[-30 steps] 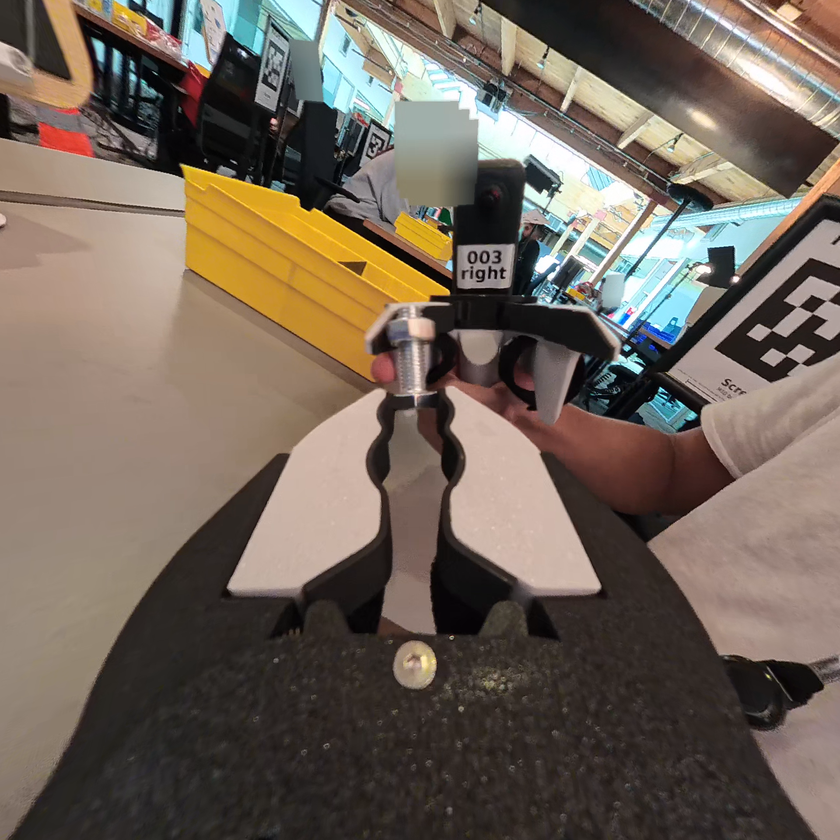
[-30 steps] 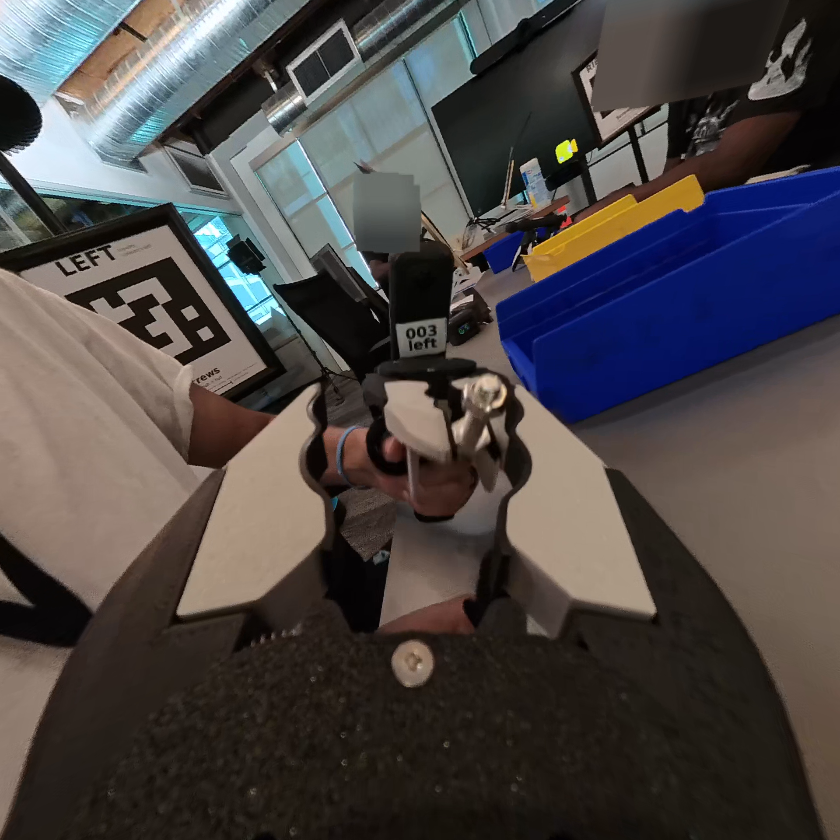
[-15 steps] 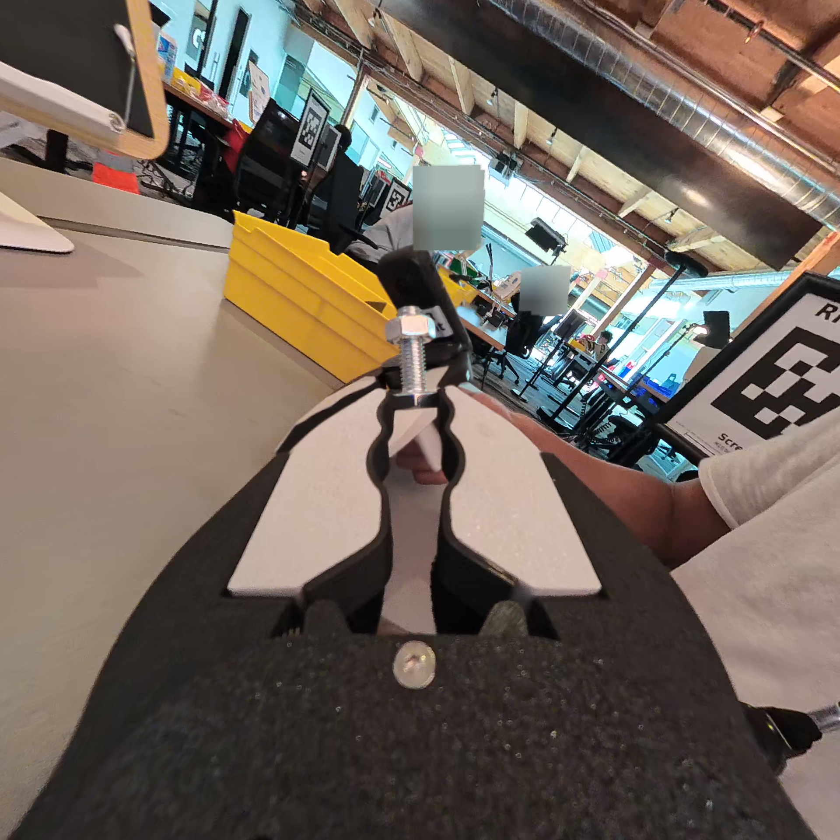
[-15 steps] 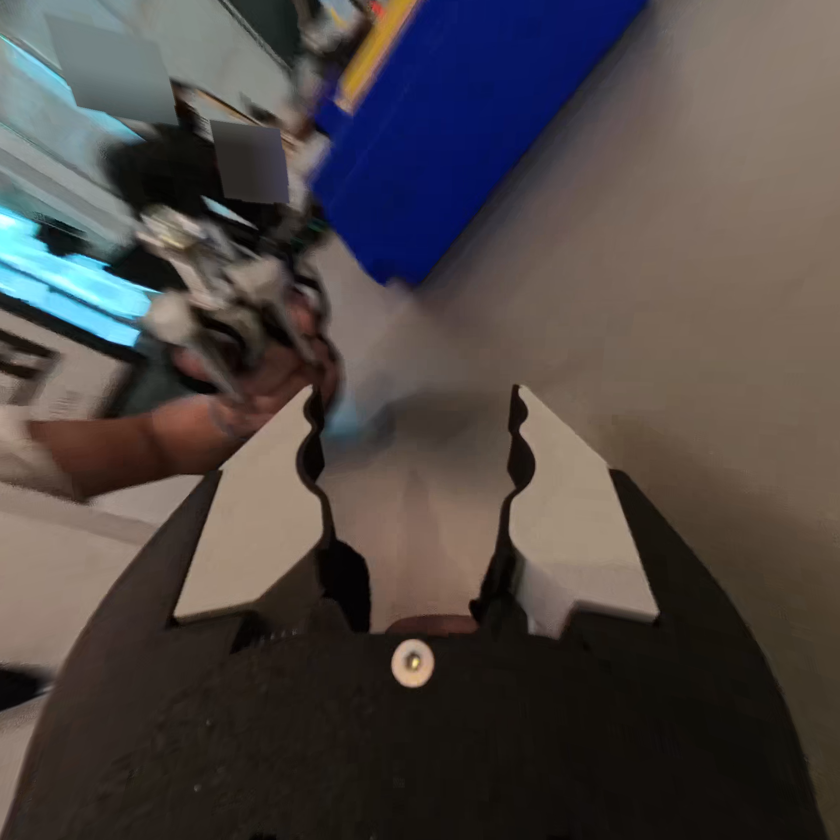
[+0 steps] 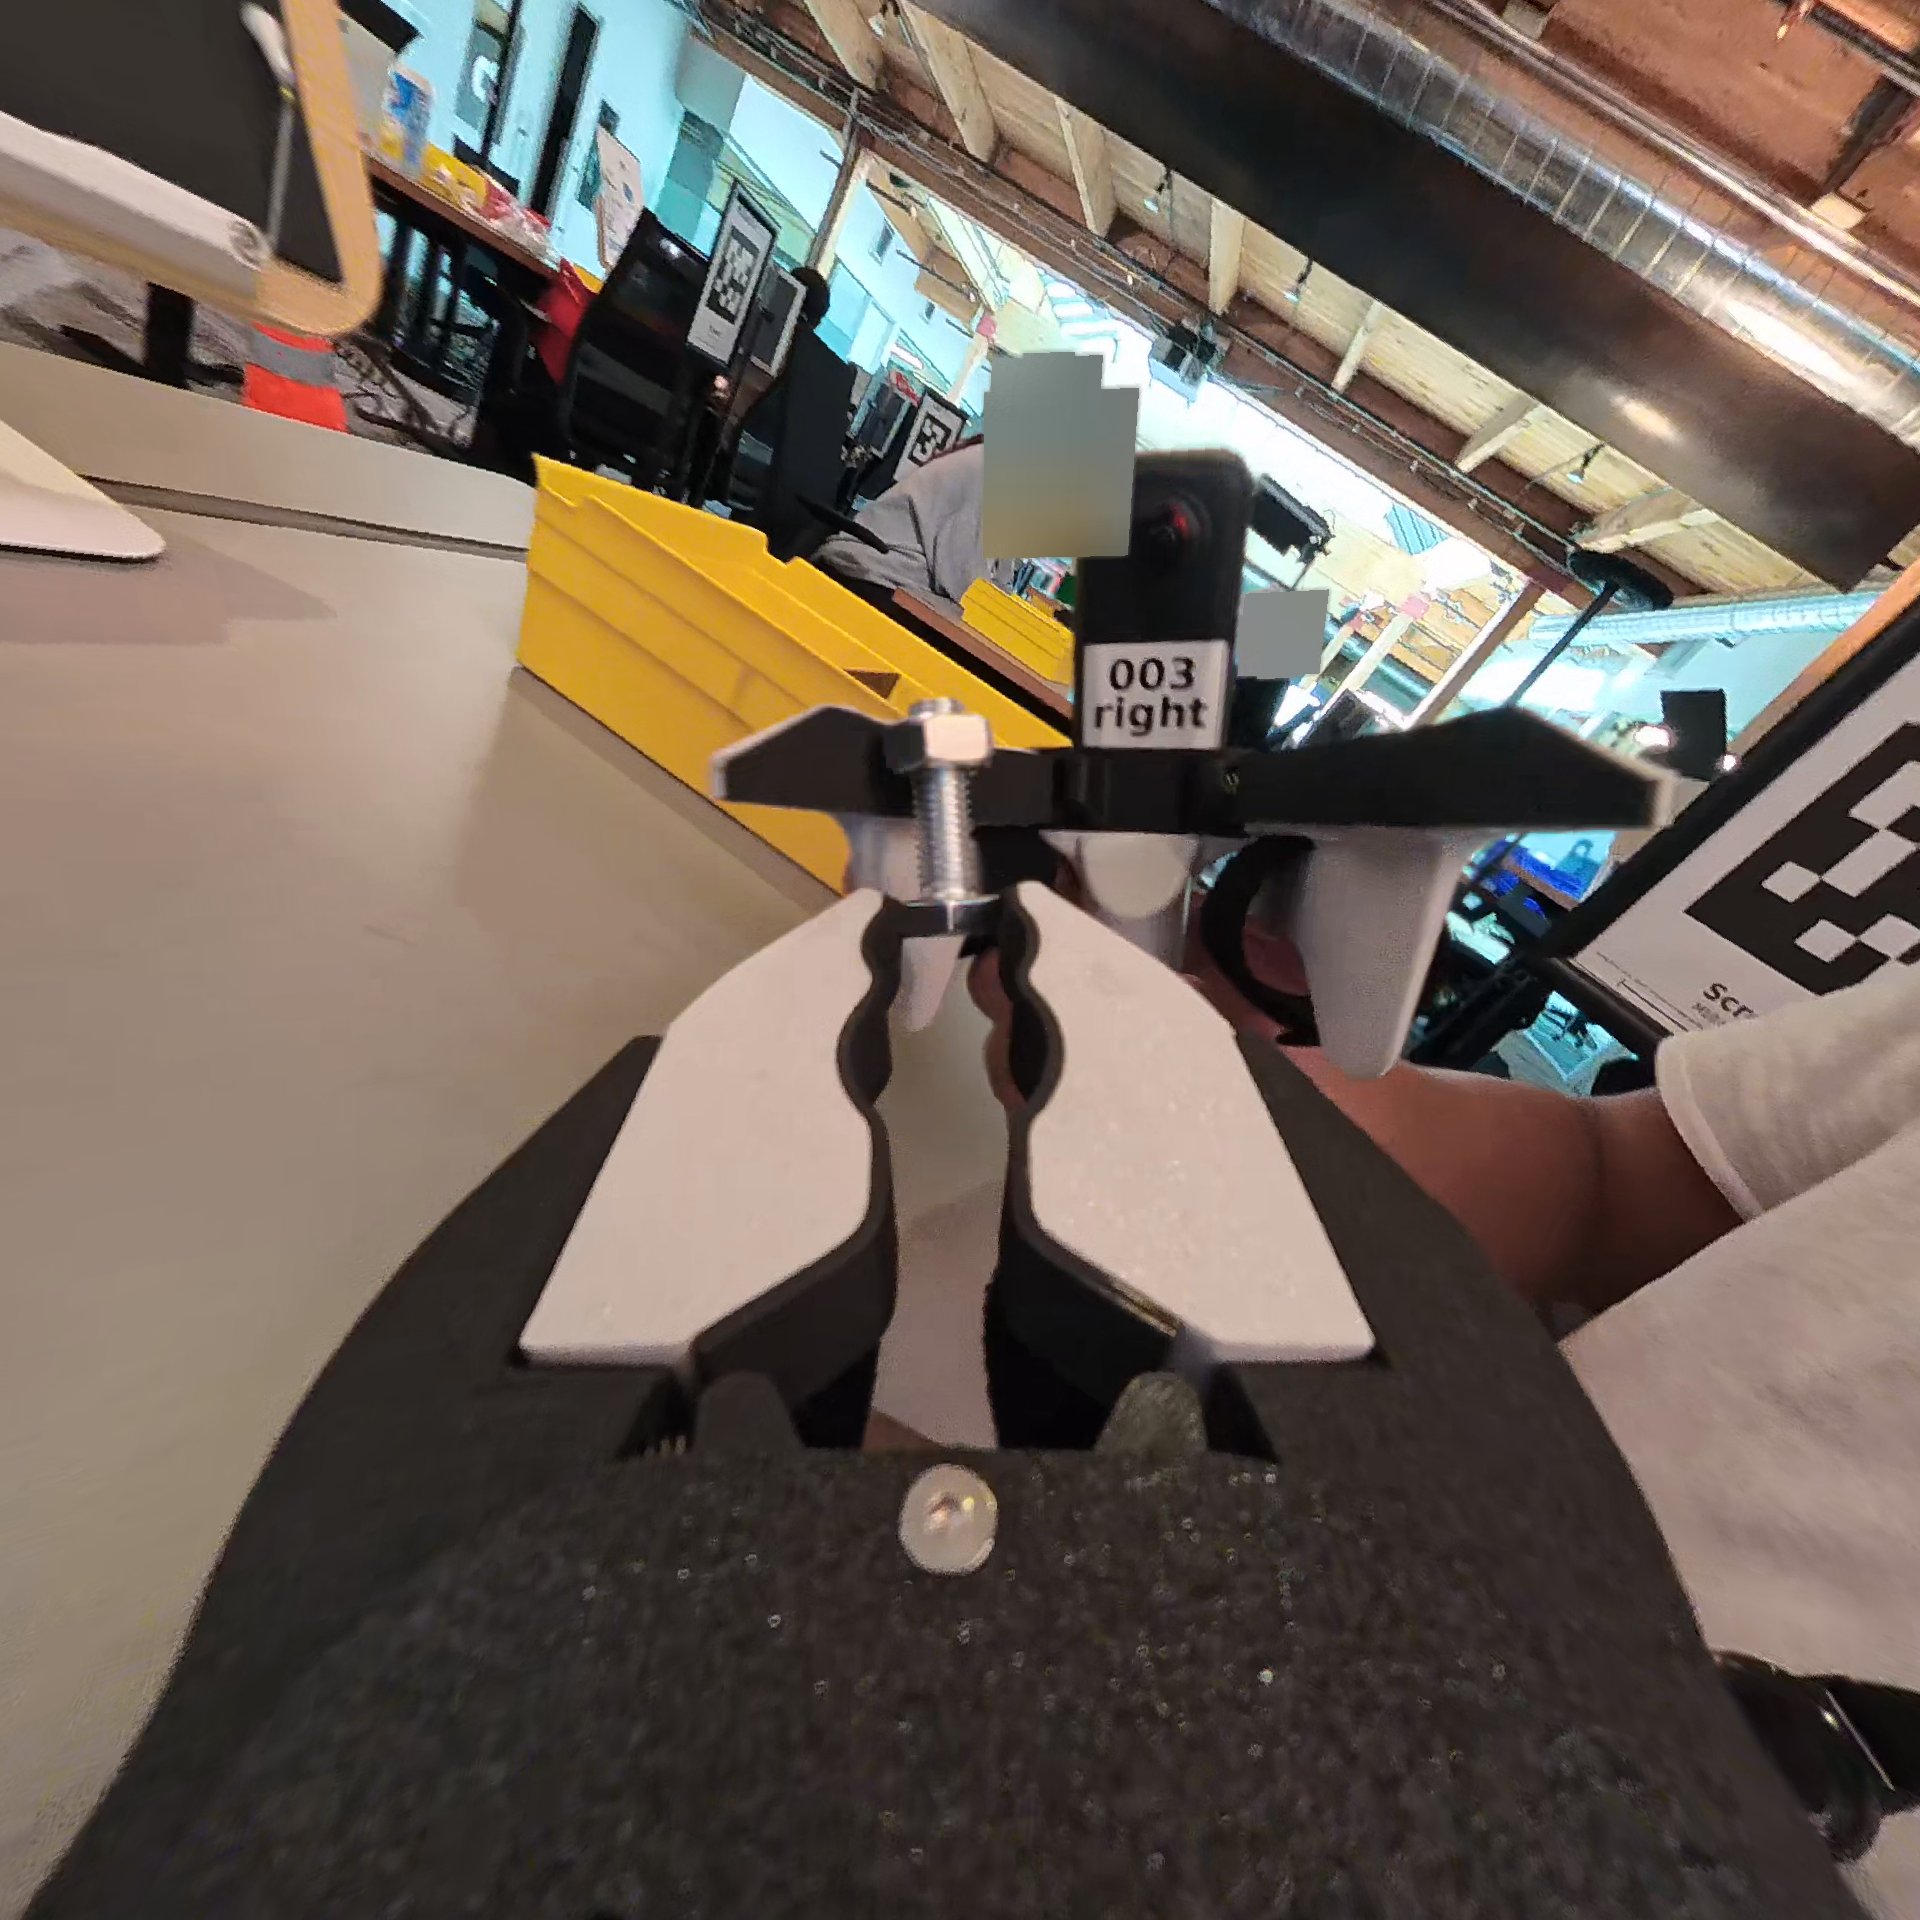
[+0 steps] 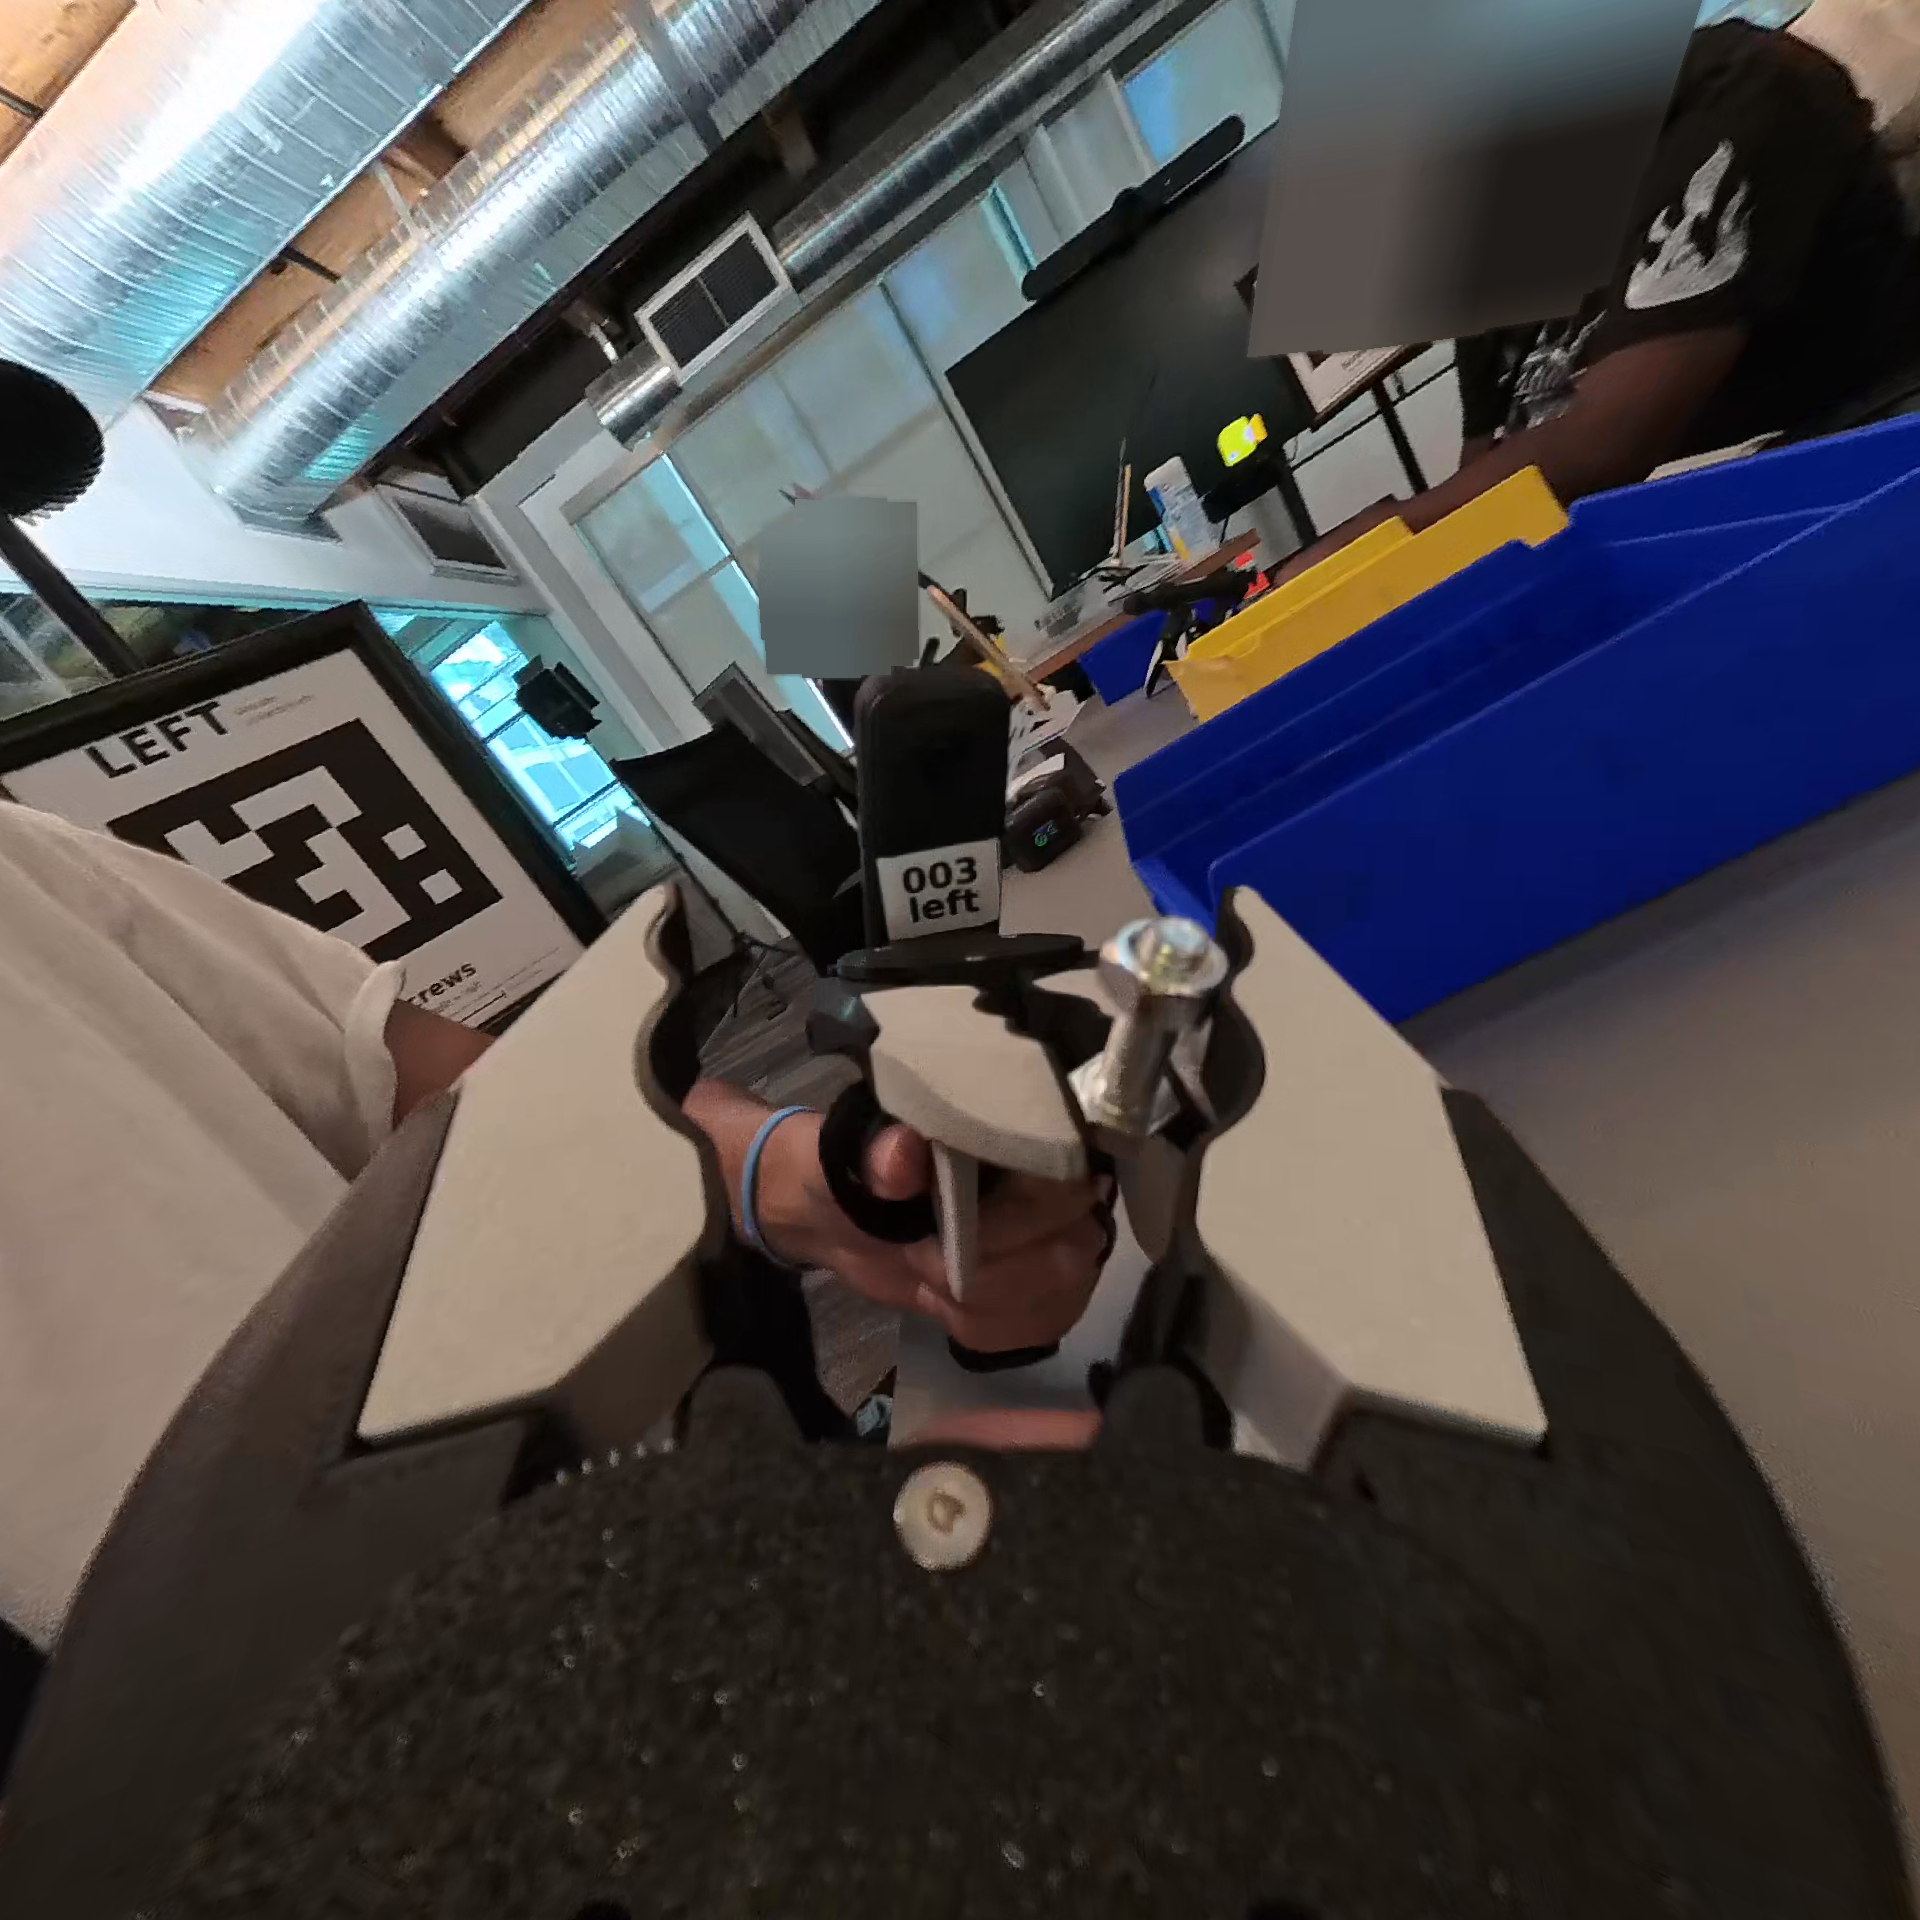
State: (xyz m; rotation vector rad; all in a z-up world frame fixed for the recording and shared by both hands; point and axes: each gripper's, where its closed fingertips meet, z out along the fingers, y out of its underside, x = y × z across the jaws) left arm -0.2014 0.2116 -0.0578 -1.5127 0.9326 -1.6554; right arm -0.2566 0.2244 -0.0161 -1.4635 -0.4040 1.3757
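Observation:
My left gripper [image 5: 940,920] is shut on the head of a silver bolt [image 5: 943,831] and holds it upright above the grey table [image 5: 260,935]. A hex nut [image 5: 943,743] sits on the bolt's threaded top end. My right gripper [image 5: 1132,935] faces it with its jaws wide open, one finger [image 5: 920,977] close behind the bolt. In the right wrist view my right gripper [image 6: 951,935] is open and empty. The left gripper [image 6: 1127,1127] with the bolt [image 6: 1138,1029] and nut [image 6: 1158,961] stands between its fingers, nearer the right finger [image 6: 1340,1122].
A yellow bin [image 5: 707,644] stands on the table behind the grippers in the left wrist view. A blue bin [image 6: 1507,748] and a yellow bin [image 6: 1351,582] stand to the right in the right wrist view. A framed marker board [image 6: 281,831] stands beside me. A person [image 6: 1714,260] sits across. Tip to tip, the grippers are about 6 cm apart.
My right gripper swung away toward the table half a second ago and has come back to face the left gripper, jaws open around the bolt. The left gripper keeps its hold.

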